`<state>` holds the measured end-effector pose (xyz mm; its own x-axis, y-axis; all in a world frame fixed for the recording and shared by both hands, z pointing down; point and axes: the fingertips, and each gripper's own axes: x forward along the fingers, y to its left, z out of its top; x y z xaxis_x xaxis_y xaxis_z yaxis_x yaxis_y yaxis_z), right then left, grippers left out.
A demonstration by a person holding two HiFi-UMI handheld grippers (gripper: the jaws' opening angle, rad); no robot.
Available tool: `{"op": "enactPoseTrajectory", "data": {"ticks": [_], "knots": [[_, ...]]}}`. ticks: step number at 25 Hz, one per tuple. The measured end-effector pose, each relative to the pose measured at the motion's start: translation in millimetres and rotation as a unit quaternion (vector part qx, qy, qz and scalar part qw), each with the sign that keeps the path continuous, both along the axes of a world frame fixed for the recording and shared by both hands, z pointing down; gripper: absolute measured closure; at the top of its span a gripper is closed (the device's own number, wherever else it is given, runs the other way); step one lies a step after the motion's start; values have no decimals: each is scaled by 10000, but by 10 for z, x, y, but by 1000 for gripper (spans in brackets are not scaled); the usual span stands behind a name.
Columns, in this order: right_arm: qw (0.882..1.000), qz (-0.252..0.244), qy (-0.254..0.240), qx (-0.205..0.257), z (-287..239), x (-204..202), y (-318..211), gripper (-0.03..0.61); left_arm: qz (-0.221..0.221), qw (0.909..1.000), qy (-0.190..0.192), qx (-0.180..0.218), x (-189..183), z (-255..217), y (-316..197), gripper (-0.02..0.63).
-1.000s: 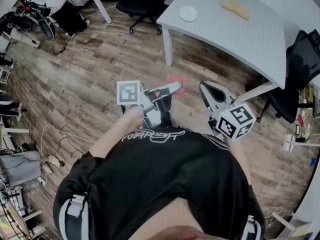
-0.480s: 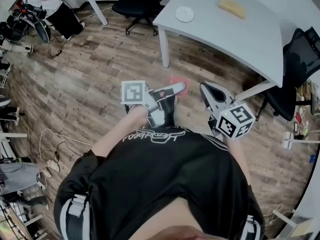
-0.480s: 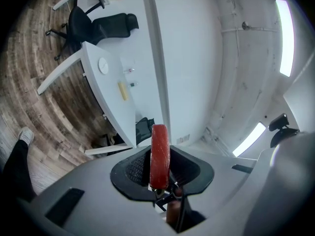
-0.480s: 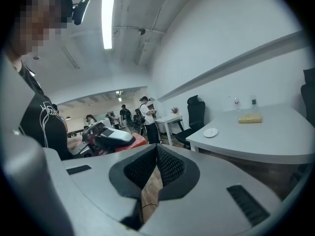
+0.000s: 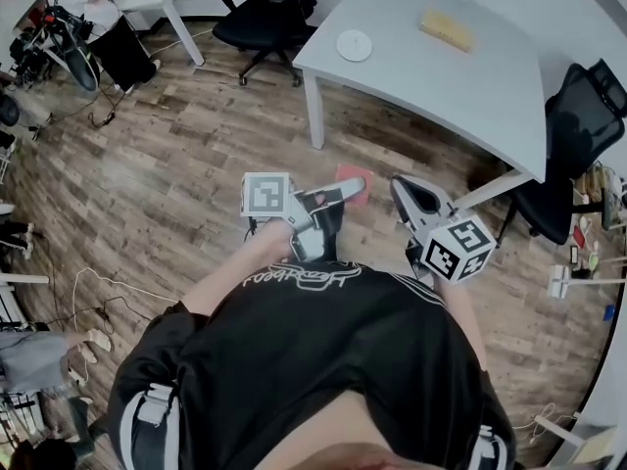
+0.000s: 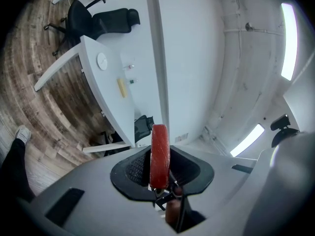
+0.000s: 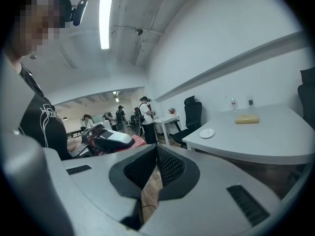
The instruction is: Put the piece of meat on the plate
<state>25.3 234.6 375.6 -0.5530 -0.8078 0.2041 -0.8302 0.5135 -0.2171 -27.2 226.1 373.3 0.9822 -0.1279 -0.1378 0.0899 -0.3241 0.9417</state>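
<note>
A flat red piece of meat stands on edge between the dark pads of my left gripper, which is shut on it. In the head view the meat hangs over the wooden floor, just short of the white table. The small white plate lies near that table's near-left corner, and it shows in the left gripper view as the plate. My right gripper is held beside the left one. Its pads meet at the tips with nothing between them, as in the right gripper view.
A yellow block lies further back on the table, with small bottles behind it. Black office chairs stand at the table's far side and at the right. Cables and gear lie along the floor's left edge. Several people stand in the background.
My left gripper has edged a little toward the table with the meat still in it. The right gripper has kept its place.
</note>
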Motion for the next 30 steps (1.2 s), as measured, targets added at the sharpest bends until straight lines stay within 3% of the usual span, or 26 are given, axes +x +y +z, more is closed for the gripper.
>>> {"op": "enactPoseTrajectory", "data": {"ticks": [13,30], "knots": [[9998,135,-3,-112,74,147,-483,571,121,9996,44,-244,146,59,-470,520],[9981,305,-77,-521,253,417,-1954,571,256,9980,-121,-559,441,240,-1957,520]]}}
